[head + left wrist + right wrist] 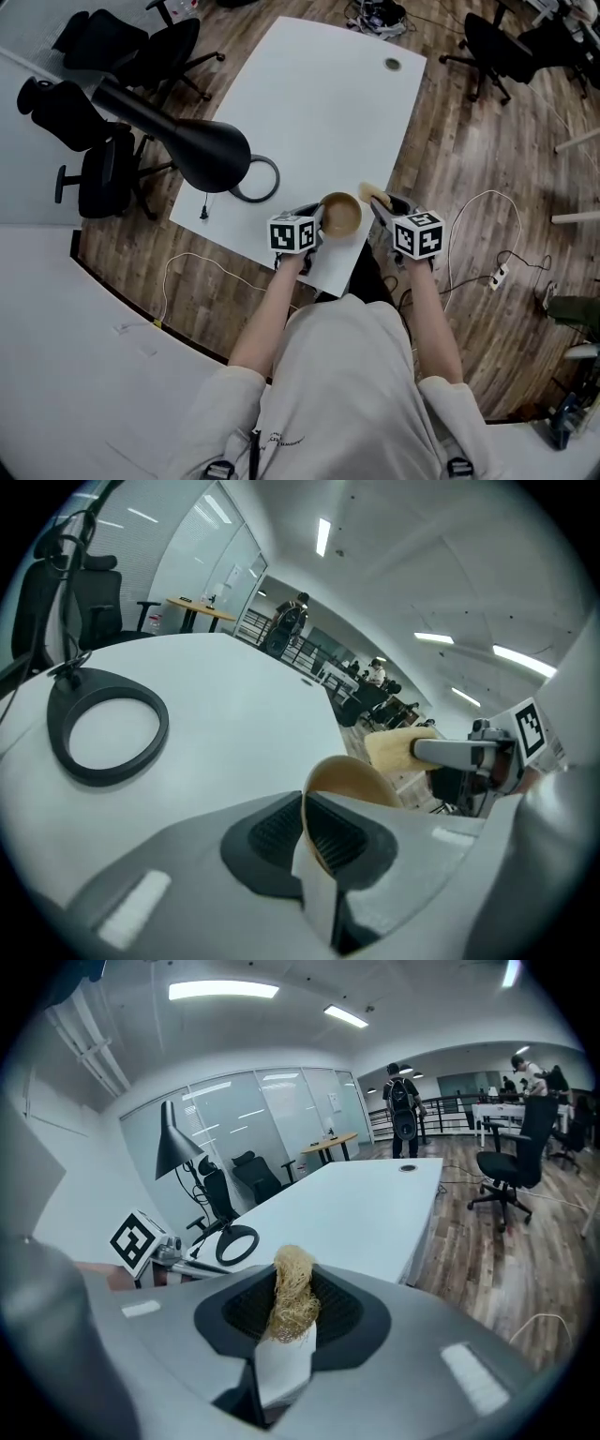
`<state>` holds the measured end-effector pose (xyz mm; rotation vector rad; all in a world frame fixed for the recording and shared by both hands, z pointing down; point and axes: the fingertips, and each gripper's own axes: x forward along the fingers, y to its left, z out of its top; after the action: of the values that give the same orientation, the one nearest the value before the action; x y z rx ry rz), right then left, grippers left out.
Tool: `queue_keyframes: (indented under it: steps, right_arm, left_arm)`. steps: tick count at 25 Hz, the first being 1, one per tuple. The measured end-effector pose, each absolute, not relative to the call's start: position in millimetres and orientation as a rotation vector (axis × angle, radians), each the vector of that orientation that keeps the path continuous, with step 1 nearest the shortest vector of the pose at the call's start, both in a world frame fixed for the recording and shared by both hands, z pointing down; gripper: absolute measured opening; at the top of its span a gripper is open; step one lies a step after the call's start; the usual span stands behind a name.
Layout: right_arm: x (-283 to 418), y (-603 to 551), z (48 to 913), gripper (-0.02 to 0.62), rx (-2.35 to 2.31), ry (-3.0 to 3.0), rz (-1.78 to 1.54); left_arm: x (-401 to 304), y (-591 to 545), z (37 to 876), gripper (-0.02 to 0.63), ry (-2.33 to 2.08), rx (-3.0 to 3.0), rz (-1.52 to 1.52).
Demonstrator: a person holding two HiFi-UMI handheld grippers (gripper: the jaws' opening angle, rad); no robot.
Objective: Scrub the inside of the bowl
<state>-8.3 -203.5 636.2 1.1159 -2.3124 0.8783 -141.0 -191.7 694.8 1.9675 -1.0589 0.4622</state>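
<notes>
A tan wooden bowl (341, 215) is held over the near corner of the white table (309, 112). My left gripper (317, 223) is shut on its rim; in the left gripper view the bowl's wall (347, 785) stands pinched between the jaws. My right gripper (375, 208) is shut on a pale fibrous scrubber (373, 195), just right of the bowl and apart from it. The right gripper view shows the scrubber (292, 1293) sticking up from the closed jaws. The scrubber (398, 748) also shows beyond the bowl in the left gripper view.
A black desk lamp (178, 141) with a ring base (255, 180) stands on the table's left side. Office chairs (103, 112) stand left of the table, others (511, 47) at the far right. Cables (487, 244) lie on the wooden floor.
</notes>
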Motion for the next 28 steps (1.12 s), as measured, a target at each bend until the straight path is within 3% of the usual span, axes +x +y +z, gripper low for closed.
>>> queue_keyframes:
  steps: [14, 28]
  right_arm:
    - [0, -191, 656, 0.117, 1.126, -2.257, 0.919]
    - [-9, -187, 649, 0.118, 1.194, -2.228, 0.835]
  left_arm:
    - [-155, -219, 722, 0.018, -1.175, 1.859, 0.547]
    - [-172, -222, 697, 0.048, -1.249, 1.890, 0.477]
